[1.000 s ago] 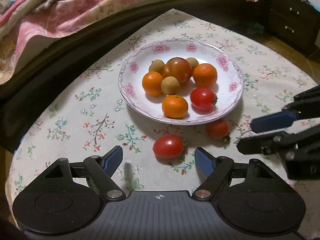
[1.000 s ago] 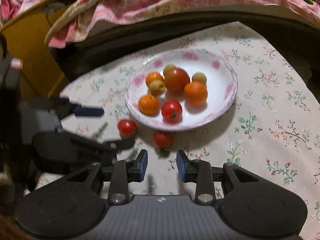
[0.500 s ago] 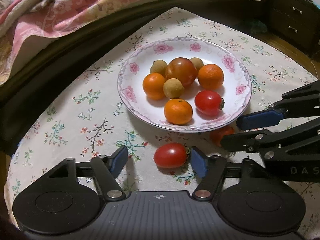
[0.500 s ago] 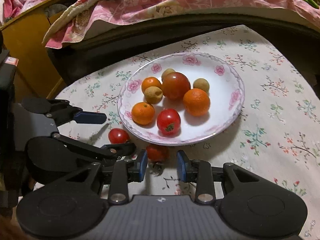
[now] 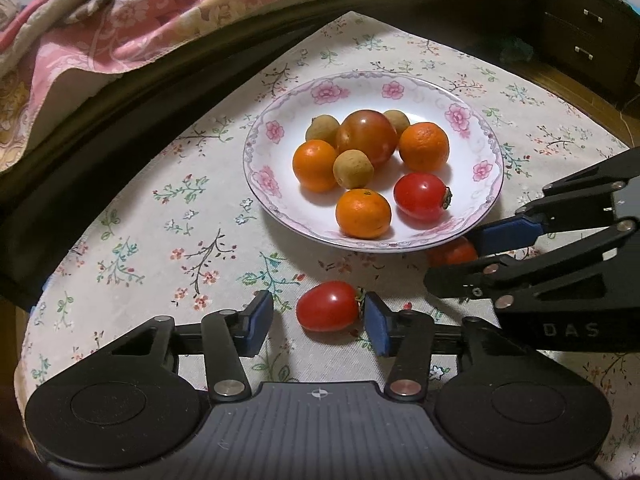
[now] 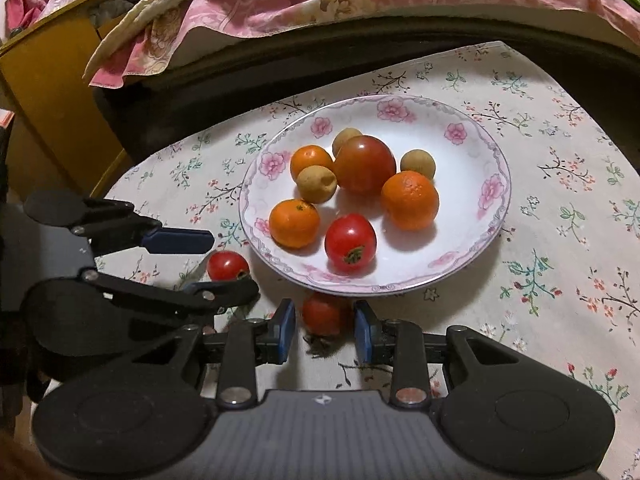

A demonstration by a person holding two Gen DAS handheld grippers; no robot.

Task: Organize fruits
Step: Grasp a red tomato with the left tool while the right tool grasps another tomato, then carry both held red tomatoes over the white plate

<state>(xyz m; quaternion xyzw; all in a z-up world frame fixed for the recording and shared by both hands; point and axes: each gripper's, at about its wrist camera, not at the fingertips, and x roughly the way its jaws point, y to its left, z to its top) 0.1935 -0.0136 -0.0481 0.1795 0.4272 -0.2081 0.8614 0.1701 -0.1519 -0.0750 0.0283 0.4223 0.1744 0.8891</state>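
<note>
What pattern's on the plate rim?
Pink flowers with a thin scrolled border on the white plate; clearest in the left wrist view.

Both the left gripper (image 5: 318, 318) and the right gripper (image 6: 325, 330) are matte black, each with a ribbed grey-black body, a small white crosshair mark at centre and a round raised disc on either side. Angular black linkage arms pinned with silver screws carry fingers (image 5: 258, 316) faced in blue pads. White letters "DAS" mark the right gripper's side.

A home bedroom: pink quilt (image 5: 168, 20) on a bed (dresser (image 5: 588, 28) alongside).
</note>
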